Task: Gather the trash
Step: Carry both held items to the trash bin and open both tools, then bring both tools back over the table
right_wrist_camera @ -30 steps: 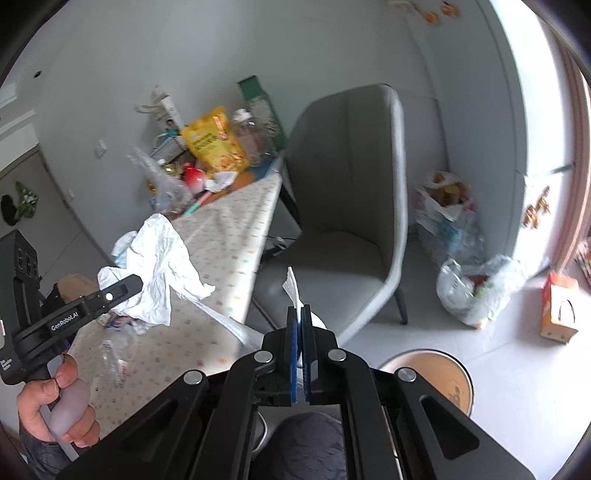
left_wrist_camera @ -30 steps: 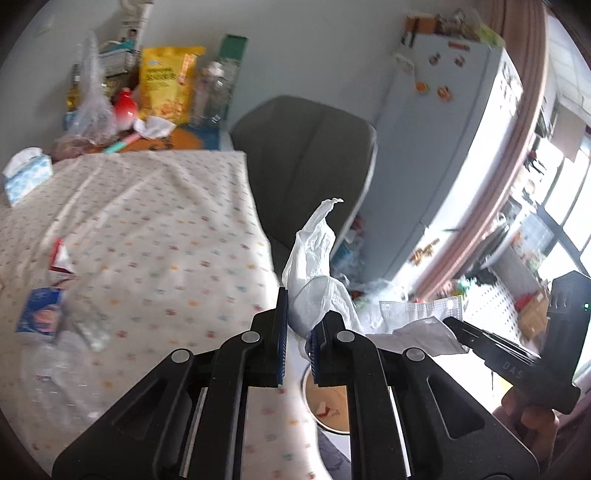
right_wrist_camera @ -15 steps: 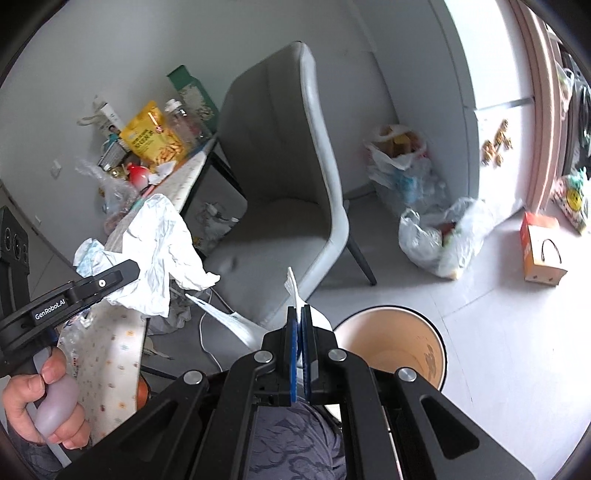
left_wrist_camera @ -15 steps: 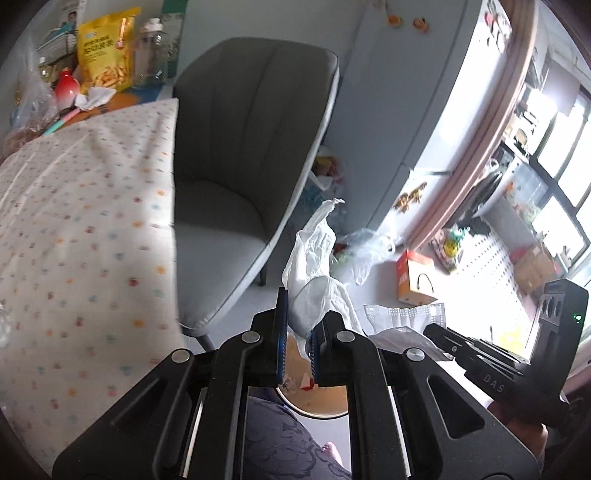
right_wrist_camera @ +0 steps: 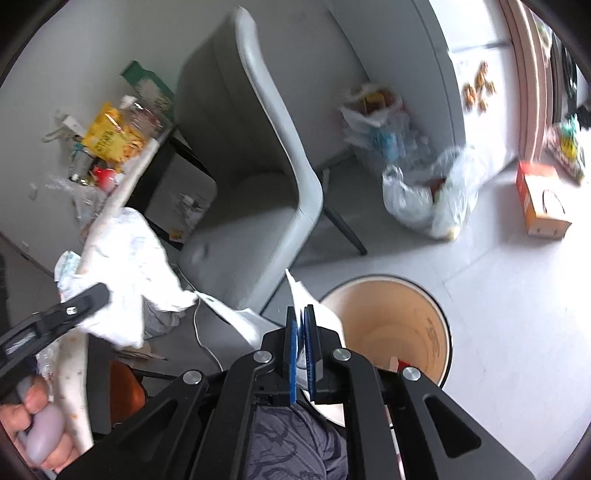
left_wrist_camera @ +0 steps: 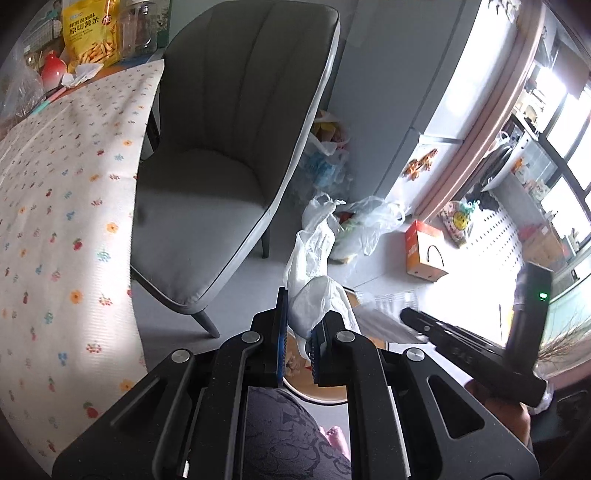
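Observation:
My left gripper [left_wrist_camera: 300, 322] is shut on a crumpled white plastic bag [left_wrist_camera: 309, 273], held above the floor beside the table's edge; the bag also shows in the right wrist view [right_wrist_camera: 127, 258]. My right gripper [right_wrist_camera: 303, 322] is shut on a flat white wrapper [right_wrist_camera: 300, 295] that sticks up between the fingers, right beside the rim of a round trash bin [right_wrist_camera: 391, 325] with a tan inside. In the left wrist view the bin [left_wrist_camera: 314, 391] is mostly hidden under the gripper, and the right gripper [left_wrist_camera: 410, 317] sits at the right with the wrapper.
A grey chair [left_wrist_camera: 221, 155] stands next to the table with the flowered cloth [left_wrist_camera: 55, 206]. Snack packs and bottles [left_wrist_camera: 92, 33] crowd the table's far end. Filled plastic bags [right_wrist_camera: 428, 199] and an orange box [right_wrist_camera: 539, 206] lie on the floor by the fridge.
Both grippers have swung away from the table toward the floor, carrying their loads. The trash bin has come closer and larger under the right gripper.

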The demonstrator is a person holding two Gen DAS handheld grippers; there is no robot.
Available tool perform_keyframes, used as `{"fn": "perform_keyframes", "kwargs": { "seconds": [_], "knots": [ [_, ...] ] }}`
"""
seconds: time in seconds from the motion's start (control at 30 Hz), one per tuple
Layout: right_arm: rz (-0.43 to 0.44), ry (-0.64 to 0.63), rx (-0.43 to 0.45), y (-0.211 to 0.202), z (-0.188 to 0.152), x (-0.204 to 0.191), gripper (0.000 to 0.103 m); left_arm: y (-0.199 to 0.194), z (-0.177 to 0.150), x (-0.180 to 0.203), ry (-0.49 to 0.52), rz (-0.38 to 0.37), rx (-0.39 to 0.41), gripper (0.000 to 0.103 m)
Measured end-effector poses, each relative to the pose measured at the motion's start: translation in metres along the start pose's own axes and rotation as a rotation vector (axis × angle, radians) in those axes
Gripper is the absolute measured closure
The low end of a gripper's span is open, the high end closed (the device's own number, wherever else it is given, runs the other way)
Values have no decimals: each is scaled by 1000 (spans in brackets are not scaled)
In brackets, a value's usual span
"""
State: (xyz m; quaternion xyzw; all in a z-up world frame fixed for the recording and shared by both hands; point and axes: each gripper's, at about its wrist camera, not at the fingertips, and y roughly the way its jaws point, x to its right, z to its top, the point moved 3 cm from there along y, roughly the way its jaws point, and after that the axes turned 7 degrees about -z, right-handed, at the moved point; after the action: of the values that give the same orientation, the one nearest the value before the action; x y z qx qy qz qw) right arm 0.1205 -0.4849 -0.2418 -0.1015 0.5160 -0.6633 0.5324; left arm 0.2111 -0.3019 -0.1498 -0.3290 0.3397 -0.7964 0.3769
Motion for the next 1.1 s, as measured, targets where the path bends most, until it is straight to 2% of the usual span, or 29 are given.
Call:
{"fn": "perform_keyframes", "kwargs": {
  "seconds": [0.03,0.07,0.1,0.13,0.3,0.47,0.6,0.63,0.67,0.73,0.83,0.93,1.03,1.1],
  "knots": [
    [5,11,-15,6,-2,3,92,1,0,1,3,1,-3,93],
    [0,20,-24,10,-4,7,74,3,0,3,10,3,-7,93],
    [0,33,-23,11,-5,11,45,4,-1,4,14,3,-10,93],
    [-2,46,-8,10,-7,14,38,5,-1,5,19,3,-14,93],
    [1,88,-10,7,-8,33,42,17,-1,14,36,-3,-44,93],
    [-17,99,22,-20,-9,48,42,27,0,34,71,-30,-65,93],
    [-58,91,68,-49,-7,59,41,37,1,56,93,-91,-91,89],
    [-62,96,83,-57,-6,62,41,38,1,58,90,-97,-92,76],
    [-63,103,95,-64,-5,64,41,37,3,59,82,-105,-85,54],
    [-66,113,117,-76,-4,68,41,30,6,60,74,-101,-48,38],
    [-63,113,135,-86,-2,69,41,16,7,61,85,-63,-17,29],
    [-90,83,148,-89,-3,61,36,-1,13,60,80,-48,24,21],
    [-70,79,142,-88,-4,53,35,-24,21,58,86,-38,71,12],
    [-62,64,152,-91,-5,43,27,-42,23,54,86,-27,110,7]
  ]
}}
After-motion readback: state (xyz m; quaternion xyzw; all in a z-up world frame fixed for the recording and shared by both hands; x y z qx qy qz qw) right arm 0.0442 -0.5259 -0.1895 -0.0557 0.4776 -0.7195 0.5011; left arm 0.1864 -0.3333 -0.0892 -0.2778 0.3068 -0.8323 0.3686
